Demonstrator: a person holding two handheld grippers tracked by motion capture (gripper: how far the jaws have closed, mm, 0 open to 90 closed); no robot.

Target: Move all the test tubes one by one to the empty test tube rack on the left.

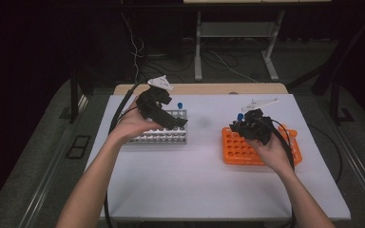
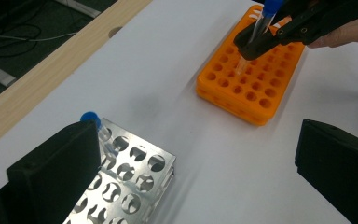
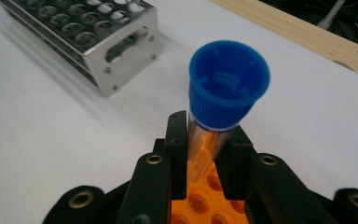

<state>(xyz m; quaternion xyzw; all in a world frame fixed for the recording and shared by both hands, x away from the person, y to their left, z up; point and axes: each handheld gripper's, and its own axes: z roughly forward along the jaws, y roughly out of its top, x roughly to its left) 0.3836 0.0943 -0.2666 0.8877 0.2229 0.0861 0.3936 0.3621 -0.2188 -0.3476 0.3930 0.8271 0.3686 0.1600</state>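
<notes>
My right gripper [image 3: 205, 154] is shut on a clear tube with a blue cap [image 3: 228, 84], held upright over the orange rack [image 3: 200, 203]. In the high view that gripper [image 1: 240, 126] sits at the rack's [image 1: 259, 149] left rear part. From the left gripper view the tube [image 2: 261, 23] hangs with its lower end at the orange rack's [image 2: 251, 93] holes, gripped by the right gripper [image 2: 249, 44]. My left gripper [image 2: 196, 158] stands wide open with nothing between its jaws, above the metal rack [image 2: 130, 177]. A second blue-capped tube [image 2: 93, 122] stands in that rack's far corner.
The metal rack [image 1: 159, 135] lies left of centre on the white table top [image 1: 204, 180], the orange one to the right. A wooden strip [image 1: 209, 89] borders the far edge. Cables trail from both grippers toward the front edge.
</notes>
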